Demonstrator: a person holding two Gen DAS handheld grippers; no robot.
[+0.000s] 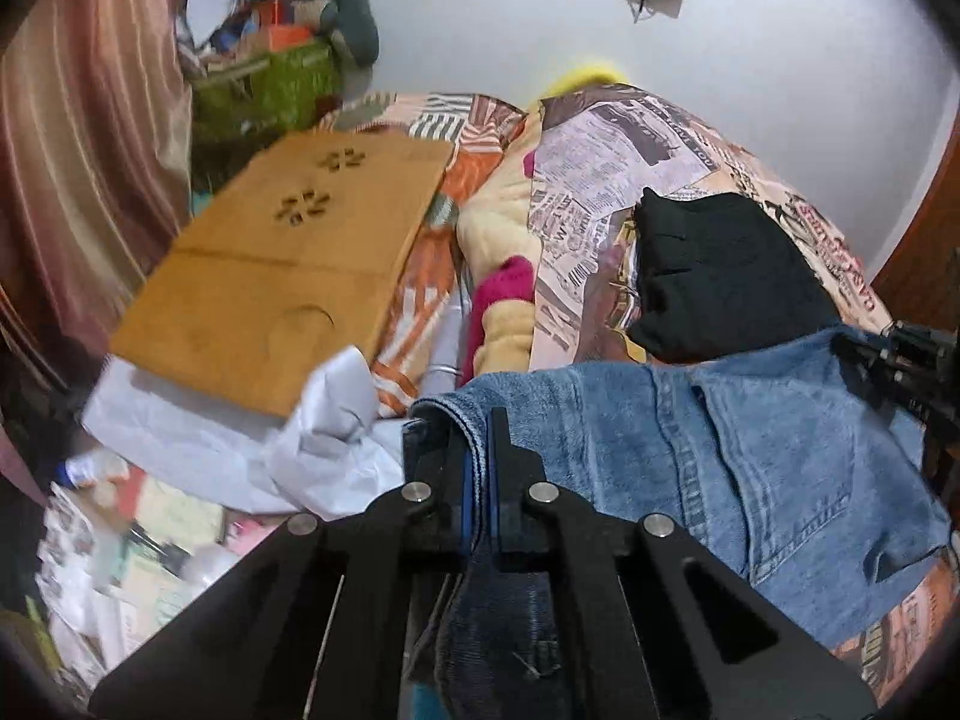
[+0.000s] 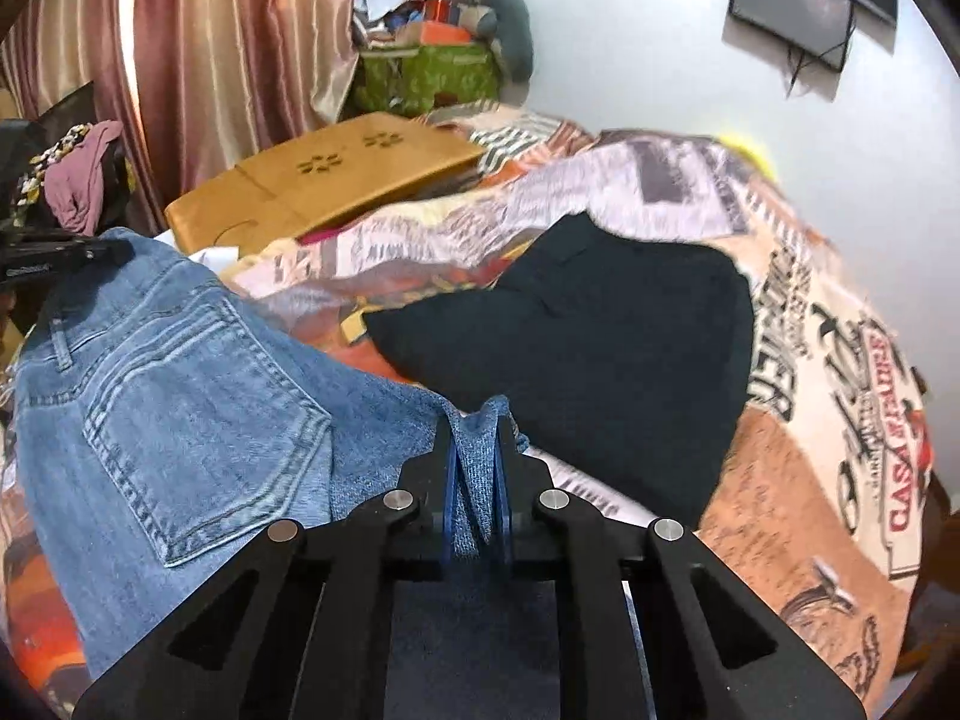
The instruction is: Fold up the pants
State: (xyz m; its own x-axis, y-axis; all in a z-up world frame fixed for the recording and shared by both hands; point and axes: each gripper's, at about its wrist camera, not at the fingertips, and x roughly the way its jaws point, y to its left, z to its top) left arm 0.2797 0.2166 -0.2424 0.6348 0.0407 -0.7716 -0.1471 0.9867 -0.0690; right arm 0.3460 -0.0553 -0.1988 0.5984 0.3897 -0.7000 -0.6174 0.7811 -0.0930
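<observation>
A: White wall (image 2: 630,36) behind, striped curtain (image 2: 198,60) at the side, and under your grippers the bed (image 2: 840,420) with its printed cover.

B: Where are your jeans?

A: Your jeans (image 2: 180,396) lie across the bed's near edge, back pocket up. Beyond them a black folded garment (image 2: 600,360) rests toward the middle of the bed, touching or just overlapped by the denim.

B: And farther back?

A: A wooden board (image 1: 288,264) sits along the bed's far side by the curtain, on white paper (image 1: 252,444).

B: Your claws?

A: Your left gripper (image 1: 477,438) is clamped narrow on a jeans edge, denim hanging between the jaws. Your right gripper (image 2: 477,438) is pinched on a fold of jeans too.
</observation>
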